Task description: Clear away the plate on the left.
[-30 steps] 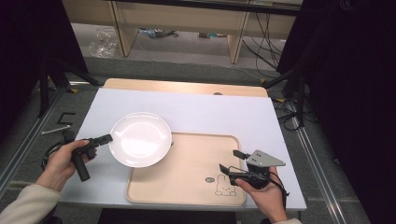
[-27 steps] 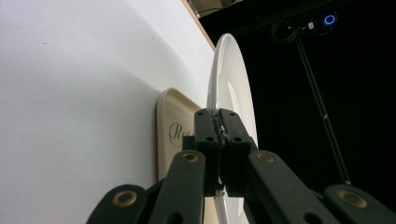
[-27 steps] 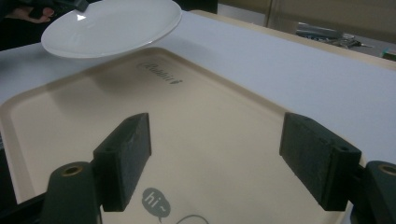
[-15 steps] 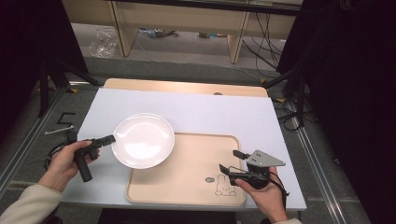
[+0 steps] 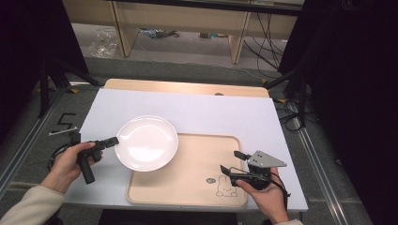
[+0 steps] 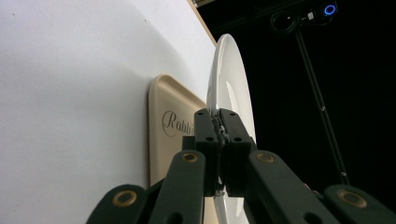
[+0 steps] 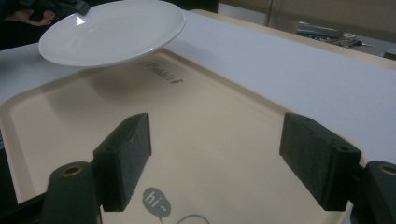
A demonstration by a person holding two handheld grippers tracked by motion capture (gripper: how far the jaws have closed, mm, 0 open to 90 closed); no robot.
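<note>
Nearest the person, the right gripper (image 5: 230, 165) rests over the near right corner of the beige tray (image 5: 197, 187), just by the tray's printed rabbit (image 5: 226, 187), its jaws standing wide apart with nothing between them. Off the tray's left edge, the left gripper (image 5: 114, 140) has its jaws clamped together on the left rim of the white plate (image 5: 146, 142), which is held up in the air and overhangs the tray's far left corner. Beyond the tray, the white table cover (image 5: 211, 112) runs back to a strip of bare wooden tabletop (image 5: 185, 87).
</note>
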